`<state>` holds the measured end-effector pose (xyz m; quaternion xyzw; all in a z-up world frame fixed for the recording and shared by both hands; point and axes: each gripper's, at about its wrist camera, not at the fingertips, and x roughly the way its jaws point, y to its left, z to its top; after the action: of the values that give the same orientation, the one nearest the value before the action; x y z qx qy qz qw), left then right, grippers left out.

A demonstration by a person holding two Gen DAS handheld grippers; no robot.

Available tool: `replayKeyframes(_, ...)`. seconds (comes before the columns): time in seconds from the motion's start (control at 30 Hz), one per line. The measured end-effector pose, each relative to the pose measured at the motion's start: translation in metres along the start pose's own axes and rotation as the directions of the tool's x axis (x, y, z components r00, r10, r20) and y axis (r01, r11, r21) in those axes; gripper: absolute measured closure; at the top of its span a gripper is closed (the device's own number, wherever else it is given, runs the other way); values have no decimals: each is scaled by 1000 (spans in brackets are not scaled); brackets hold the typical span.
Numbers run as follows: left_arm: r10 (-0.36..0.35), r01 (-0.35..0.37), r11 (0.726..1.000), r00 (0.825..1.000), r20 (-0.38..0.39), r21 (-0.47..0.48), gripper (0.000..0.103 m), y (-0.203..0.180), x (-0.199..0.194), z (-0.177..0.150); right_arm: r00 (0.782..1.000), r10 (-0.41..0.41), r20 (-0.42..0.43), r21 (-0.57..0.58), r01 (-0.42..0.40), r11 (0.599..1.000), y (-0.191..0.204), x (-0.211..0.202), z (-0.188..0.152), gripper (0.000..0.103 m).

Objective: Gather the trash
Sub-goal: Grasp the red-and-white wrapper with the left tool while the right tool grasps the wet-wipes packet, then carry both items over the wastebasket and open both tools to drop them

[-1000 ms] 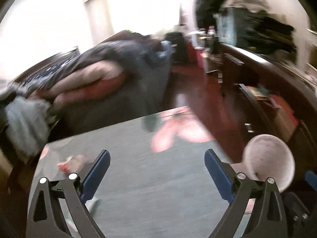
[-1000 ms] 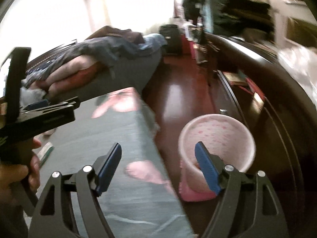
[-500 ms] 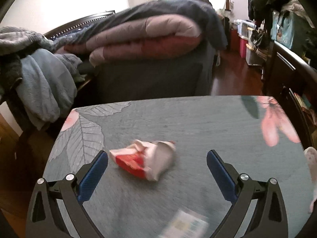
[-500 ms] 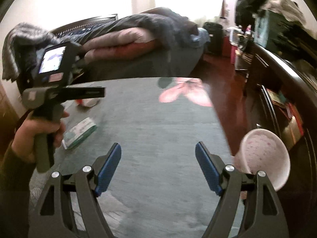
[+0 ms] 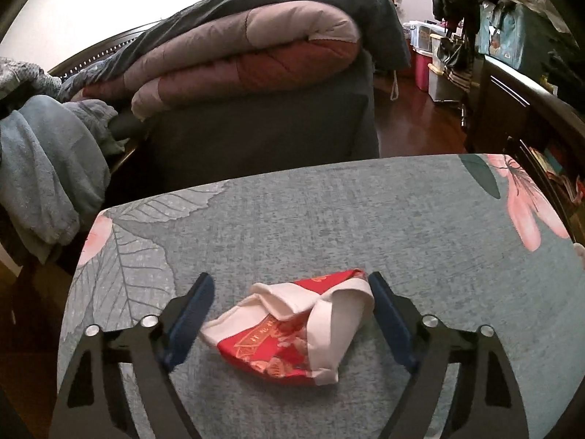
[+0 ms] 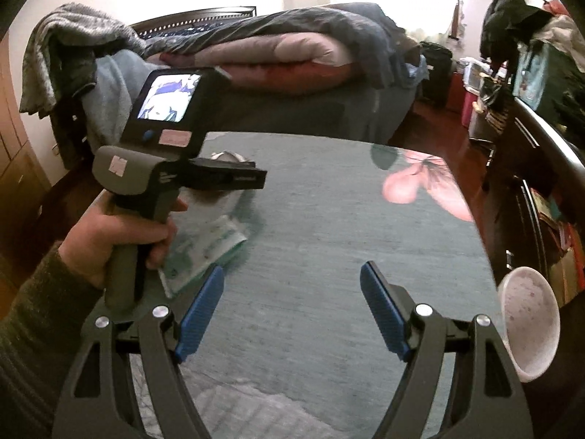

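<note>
The left gripper is spread wide, its 2 blue pads on either side of a crumpled red-and-white wrapper that lies on the table. The wrapper sits between the fingers; the right pad is at or just beside the wrapper's 3 o'clock edge, while the left pad stands a little apart from its 9 o'clock edge. Whether the right pad truly touches cannot be told.

The right gripper is also spread, with nothing between its pads, hovering over the grey-green floral cloth of the table. In its view, at 9 o'clock, a hand grips the left gripper's handle, whose small screen is lit. Just under that hand lies a pale green packet on the table, near the right gripper's left pad. At 4 o'clock, off the table edge, stands a pink bin, mouth tilted toward the camera.

Beyond the table, at 12 o'clock, is a bed with a folded quilt on top.
</note>
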<state>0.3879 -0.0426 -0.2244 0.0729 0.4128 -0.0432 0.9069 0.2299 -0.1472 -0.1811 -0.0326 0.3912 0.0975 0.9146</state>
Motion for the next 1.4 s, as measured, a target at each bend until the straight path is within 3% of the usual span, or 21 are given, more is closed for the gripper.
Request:
replayKeyframes(0.03, -22, 22, 1000, 1000, -6, -7, 36, 1, 0, 1, 1000, 4, -5, 1, -4, 1000, 4, 3, 1, 25)
replayKeyframes(0.2, -43, 43, 999, 999, 2, -22, 38, 9, -4, -2, 998, 47, -45, 33, -46, 998, 15, 18, 4, 25)
replayKeyframes(0.47, -18, 32, 987, 996, 86, -158, 38, 64, -51, -3, 982, 141, -125, 105, -128, 986, 45, 53, 12, 25)
replayKeyframes(0.7, 22, -3, 987, 992, 121, -159, 37, 91, -80, -15, 985, 67, -158, 98, -51, 994, 76, 82, 17, 24)
replayKeyframes(0.77, 19, 1, 986, 992, 121, -168, 37, 97, -84, -18, 989, 36, -143, 85, -24, 996, 81, 83, 16, 28)
replayKeyframes(0.87, 21, 1, 985, 992, 124, -175, 37, 103, -87, -21, 992, -19, -126, 52, 25, 998, 85, 83, 17, 51)
replayKeyframes(0.93, 28, -5, 984, 992, 126, -178, 37, 105, -89, -23, 992, -7, -125, 56, 14, 998, 82, 82, 16, 56)
replayKeyframes(1.4, 32, -2, 984, 986, 164, -176, 37, 86, -127, -26, 997, 62, -51, 135, -54, 989, 33, 16, -7, 59)
